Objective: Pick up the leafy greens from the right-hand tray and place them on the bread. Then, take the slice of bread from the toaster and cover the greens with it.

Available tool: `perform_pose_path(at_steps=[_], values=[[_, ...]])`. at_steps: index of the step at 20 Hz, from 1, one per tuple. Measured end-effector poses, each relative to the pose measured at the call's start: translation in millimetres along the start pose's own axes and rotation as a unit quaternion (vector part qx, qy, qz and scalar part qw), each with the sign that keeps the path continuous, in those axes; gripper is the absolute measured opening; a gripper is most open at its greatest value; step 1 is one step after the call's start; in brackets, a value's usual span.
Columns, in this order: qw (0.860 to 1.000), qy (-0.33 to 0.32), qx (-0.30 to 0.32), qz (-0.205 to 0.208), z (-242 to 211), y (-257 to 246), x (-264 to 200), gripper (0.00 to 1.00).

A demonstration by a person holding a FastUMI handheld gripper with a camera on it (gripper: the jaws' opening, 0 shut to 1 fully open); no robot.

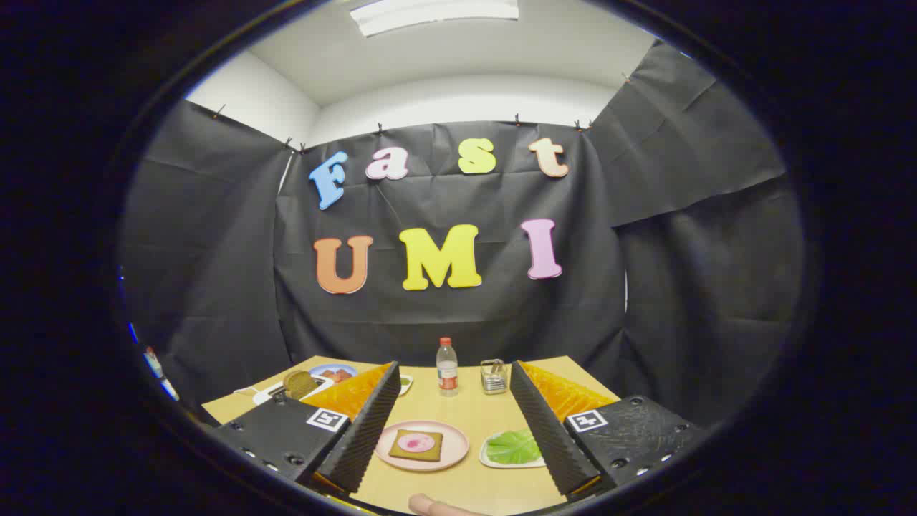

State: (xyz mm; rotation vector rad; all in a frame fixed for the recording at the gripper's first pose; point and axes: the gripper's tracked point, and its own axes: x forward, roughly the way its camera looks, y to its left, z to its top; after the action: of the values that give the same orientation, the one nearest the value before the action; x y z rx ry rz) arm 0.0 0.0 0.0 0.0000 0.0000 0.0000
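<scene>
Gripper view: tool (458, 437) wide open, nothing held, fingers (365, 430) spread apart above the table (466, 476). Leafy greens (514, 447): flat bright-green leaf w/ visible veins, lying in small white tray (494, 460) just inside right finger, which covers tray's right edge. Bread (416, 444): brown slice w/ pink spread in middle, on pink plate (423, 446) between the fingers. Toaster (493, 377) beyond, beside a water bottle (447, 367); too small to tell if a slice is inside. Fingertip (433, 506) of a person at near table edge, cut off.
</scene>
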Motion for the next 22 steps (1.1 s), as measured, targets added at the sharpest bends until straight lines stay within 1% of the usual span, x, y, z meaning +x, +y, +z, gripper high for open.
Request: perform_pose_path(at_steps=[3,6,11,17,22], values=[[1.0,-0.007,-0.018,-0.013,-1.8,0.8,-3.6,0.95],[0.999,-0.013,-0.029,-0.012,-1.1,8.1,-6.6,0.95],[0.999,-0.014,-0.03,-0.01,-1.7,8.8,-8.3,0.95],[0.999,0.001,-0.031,-0.031,-16.3,-16.3,0.7,0.95],[0.997,0.039,-0.031,-0.055,-51.6,-46.6,21.4,0.95]])
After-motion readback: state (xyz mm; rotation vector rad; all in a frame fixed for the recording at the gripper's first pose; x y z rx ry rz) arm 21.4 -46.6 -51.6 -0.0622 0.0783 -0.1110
